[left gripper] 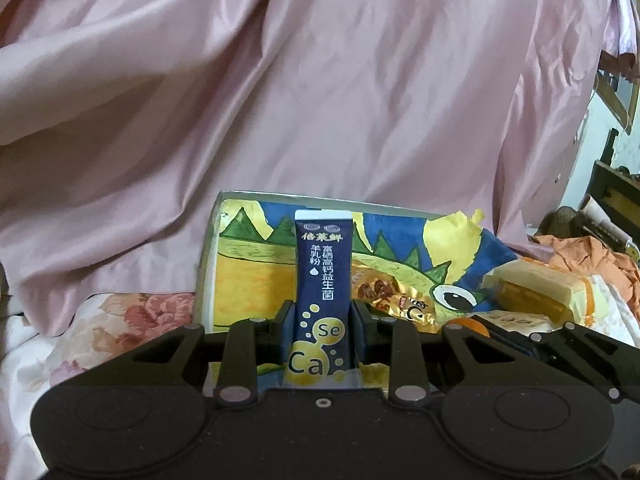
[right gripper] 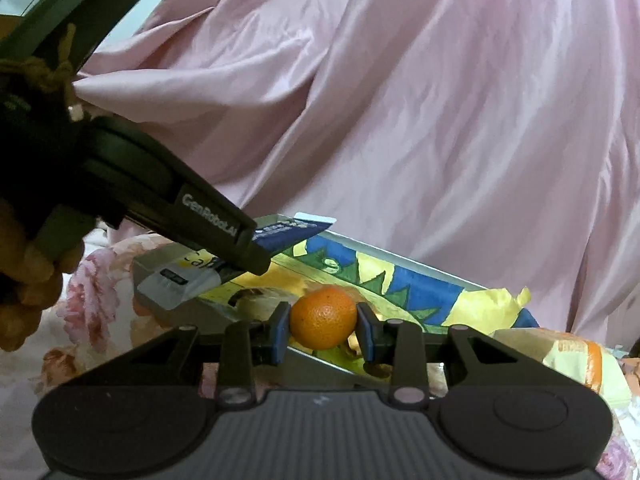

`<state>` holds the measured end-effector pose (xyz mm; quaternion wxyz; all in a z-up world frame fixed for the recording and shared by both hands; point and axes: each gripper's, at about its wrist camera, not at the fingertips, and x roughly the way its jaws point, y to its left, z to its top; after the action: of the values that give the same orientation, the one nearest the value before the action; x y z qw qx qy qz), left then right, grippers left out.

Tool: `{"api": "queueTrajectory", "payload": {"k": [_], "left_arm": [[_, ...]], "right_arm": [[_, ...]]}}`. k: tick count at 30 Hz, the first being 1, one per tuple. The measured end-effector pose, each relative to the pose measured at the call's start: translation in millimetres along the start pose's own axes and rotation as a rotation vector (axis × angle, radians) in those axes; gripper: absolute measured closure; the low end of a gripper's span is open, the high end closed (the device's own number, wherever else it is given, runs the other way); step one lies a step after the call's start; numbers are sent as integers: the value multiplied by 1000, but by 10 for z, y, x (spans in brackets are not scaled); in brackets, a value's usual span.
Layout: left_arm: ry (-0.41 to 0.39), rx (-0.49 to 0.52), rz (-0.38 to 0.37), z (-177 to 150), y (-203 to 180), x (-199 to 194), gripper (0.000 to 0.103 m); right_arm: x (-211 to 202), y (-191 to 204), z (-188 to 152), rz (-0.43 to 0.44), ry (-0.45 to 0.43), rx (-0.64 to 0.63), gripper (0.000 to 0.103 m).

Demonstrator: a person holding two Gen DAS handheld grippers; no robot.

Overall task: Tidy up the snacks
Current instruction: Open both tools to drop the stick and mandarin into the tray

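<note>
My left gripper [left gripper: 322, 320] clamps a navy milk-powder sachet [left gripper: 323, 280] upright between its pads. My right gripper [right gripper: 323, 330] clamps a mandarin orange [right gripper: 323, 317]. I hold both above the illustrated box [left gripper: 240, 280], which already contains a gold snack packet [left gripper: 396, 296]. Pink satin cloth [left gripper: 280, 100] hangs behind.

We cannot see the foot of the dark blue powder sachet [left gripper: 323, 280], hidden behind the left hand-held gripper [left gripper: 322, 332]. The painted box [left gripper: 248, 264] is partly hidden behind that sachet. In the right wrist view, a person's hand [right gripper: 24, 280] is cut off at the left edge, and the gold wrapper [left gripper: 394, 300] print is too small to read.
</note>
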<state>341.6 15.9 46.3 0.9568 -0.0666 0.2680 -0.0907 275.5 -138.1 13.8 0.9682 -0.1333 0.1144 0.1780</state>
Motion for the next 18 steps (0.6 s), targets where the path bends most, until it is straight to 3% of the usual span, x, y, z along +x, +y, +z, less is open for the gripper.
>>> {"api": "queueTrajectory", "payload": {"k": [7, 12, 18], "left_arm": [[11, -36, 17, -36, 20, 38, 69], [-27, -96, 19, -27, 70, -73, 34], [-93, -132, 25, 24, 49, -344, 17]], "right_arm": [[39, -34, 16, -8, 2, 17, 64], [-9, -19, 29, -17, -16, 13, 53], [-215, -68, 85, -29, -58, 12, 39]]}}
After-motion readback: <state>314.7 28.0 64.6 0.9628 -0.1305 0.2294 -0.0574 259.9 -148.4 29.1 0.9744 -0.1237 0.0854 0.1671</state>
